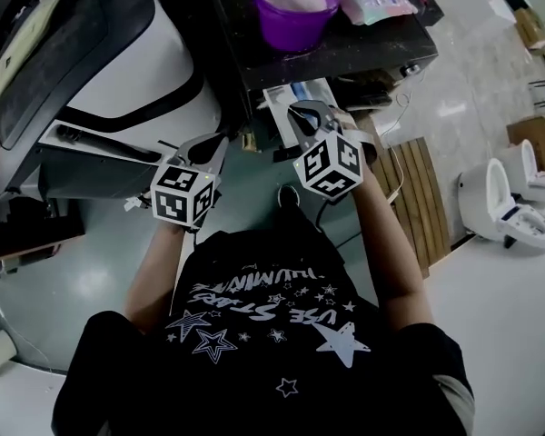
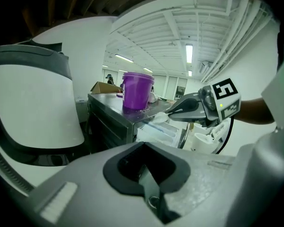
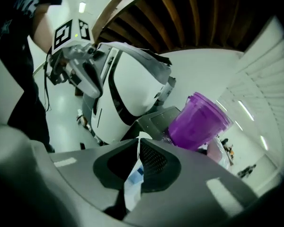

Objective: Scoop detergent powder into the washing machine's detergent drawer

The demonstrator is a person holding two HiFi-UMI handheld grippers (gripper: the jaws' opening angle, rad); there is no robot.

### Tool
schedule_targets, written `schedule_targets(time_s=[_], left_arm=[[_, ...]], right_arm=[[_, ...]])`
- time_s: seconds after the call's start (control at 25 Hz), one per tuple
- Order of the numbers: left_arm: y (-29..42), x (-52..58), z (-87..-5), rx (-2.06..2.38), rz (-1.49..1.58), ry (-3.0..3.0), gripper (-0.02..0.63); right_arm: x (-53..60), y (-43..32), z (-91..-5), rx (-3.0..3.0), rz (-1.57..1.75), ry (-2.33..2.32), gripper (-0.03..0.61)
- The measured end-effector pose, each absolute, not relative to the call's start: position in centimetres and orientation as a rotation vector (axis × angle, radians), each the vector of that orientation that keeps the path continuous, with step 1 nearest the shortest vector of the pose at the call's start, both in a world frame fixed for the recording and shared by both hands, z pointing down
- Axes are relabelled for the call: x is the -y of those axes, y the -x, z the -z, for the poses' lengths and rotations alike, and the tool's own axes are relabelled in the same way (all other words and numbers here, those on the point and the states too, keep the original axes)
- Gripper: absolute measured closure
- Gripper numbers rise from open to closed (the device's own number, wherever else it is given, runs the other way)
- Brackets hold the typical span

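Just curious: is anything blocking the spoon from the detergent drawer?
Nothing visible. The right gripper holds the white spoon right over the open detergent drawer; the purple tub stands farther back.

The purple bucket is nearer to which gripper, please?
Right. The right gripper sits just in front of the purple bucket; the left gripper is farther left, beside the washing machine.
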State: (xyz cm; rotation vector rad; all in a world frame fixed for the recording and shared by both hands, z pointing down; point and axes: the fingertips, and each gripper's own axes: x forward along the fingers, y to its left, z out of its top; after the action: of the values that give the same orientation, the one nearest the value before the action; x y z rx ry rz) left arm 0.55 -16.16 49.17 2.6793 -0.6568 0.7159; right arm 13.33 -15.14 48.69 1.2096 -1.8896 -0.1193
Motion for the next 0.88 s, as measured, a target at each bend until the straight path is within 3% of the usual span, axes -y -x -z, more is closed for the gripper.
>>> schedule_targets(time_s=[0.44,0.88], left_arm=[[6.1,13.2,-47.7,0.514,-0.683,-2.764,0.612],[13.9,8.2,-48.0,0.416,-0.614,-2.776,0.612]], right_arm=[[10.8,-11.6,-45.2,1.909,-0.319,-1.802,0.543],[4.5,-5.3,-44.1,1.86,-0.415,-2.01,0.543]])
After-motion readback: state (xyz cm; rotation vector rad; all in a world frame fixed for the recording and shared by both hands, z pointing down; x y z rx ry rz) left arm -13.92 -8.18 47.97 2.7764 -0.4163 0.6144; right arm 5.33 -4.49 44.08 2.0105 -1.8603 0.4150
